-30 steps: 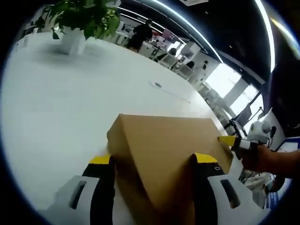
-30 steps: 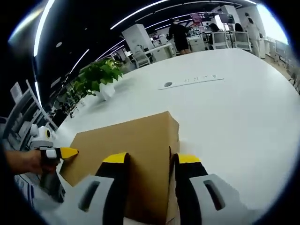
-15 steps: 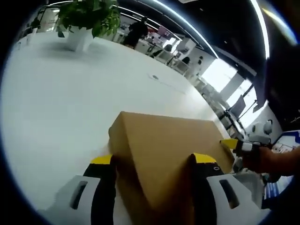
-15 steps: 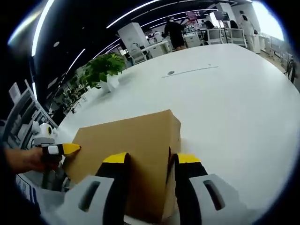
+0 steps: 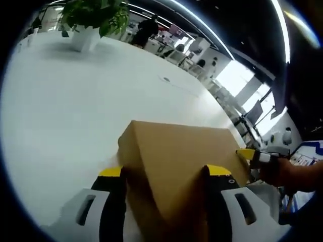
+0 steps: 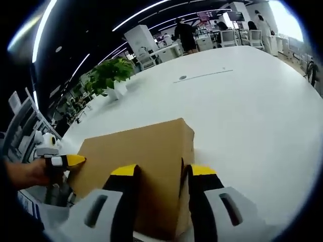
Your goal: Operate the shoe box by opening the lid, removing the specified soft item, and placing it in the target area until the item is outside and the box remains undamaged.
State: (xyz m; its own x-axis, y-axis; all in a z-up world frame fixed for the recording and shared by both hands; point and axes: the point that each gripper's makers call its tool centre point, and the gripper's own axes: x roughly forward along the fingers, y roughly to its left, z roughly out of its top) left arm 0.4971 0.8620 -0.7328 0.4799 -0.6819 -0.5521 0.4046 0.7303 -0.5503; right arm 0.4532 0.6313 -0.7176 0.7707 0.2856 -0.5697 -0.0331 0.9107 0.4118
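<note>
Cardboard shoe box [image 5: 176, 161] sits lid-down-shut on the white table [image 5: 60, 111], at six o'clock in both views. Left gripper [image 5: 164, 174] and right gripper [image 6: 160, 172] each pinch a corner — squeezing harder could crease the lid.

A wide white table [image 5: 75, 101] is seen, with a potted green plant [image 5: 91, 20] set on its far part. A small round inset [image 6: 182, 77] is let into the tabletop. Beyond the table, desks, chairs and a dark-clothed standing person [image 6: 185, 35] are shown under long ceiling light strips [image 6: 151, 7].
</note>
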